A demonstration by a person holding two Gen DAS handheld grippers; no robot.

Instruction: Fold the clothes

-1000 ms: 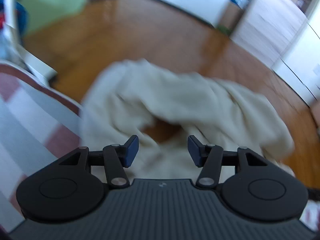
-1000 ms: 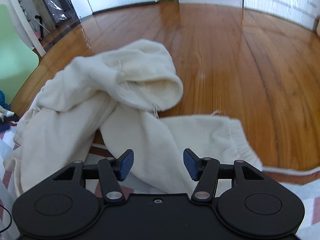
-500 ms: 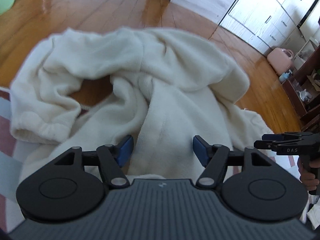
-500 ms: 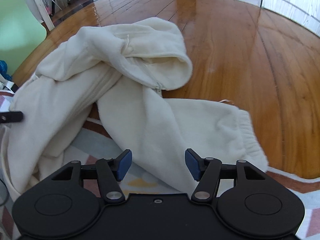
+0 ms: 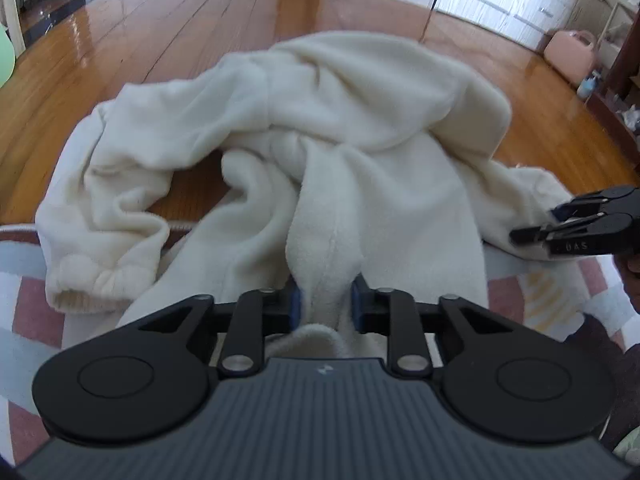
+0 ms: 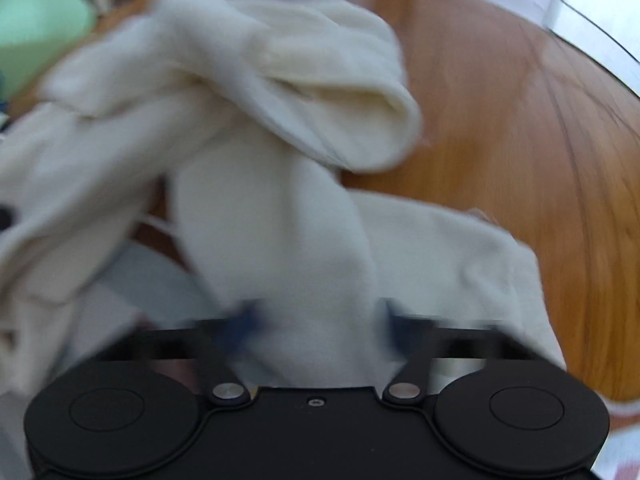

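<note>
Cream fleece garment [image 5: 360,128], lying crumpled half on the wooden floor [image 5: 168,28] and half on the patterned rug [image 5: 36,264]; it fills the centre of both wrist views. A ribbed cuff [image 5: 96,280] rests at the lower left of the left wrist view, so the piece appears to be a hooded top or similar, though its exact type cannot be settled from these folds.

Left gripper [image 5: 325,306], bottom centre of its view: jaws drawn narrow, with a ridge of the fleece pinched between the blue pads [image 5: 295,304]. The seam of that ridge runs up the frame toward the bunched middle.

Right gripper [image 6: 316,322], bottom centre of its own view and also visible at the right edge of the left wrist view [image 5: 576,226]: the picture is heavily blurred. A thick band of fabric passes between the fingers, which stand fairly far apart; whether they are closing on it or merely straddling it cannot be told.

Step in hand, as a judgement: the opening grasp, taking hold of the near edge before the garment is spread. No fold has been made yet.

Next move, as a judgement: both holds must be secure, then the cloth needs lifting and drawing apart toward the rug so that the tangled sleeves fall free and the body lies flat. Thick fleece may slip from a shallow pinch.
</note>
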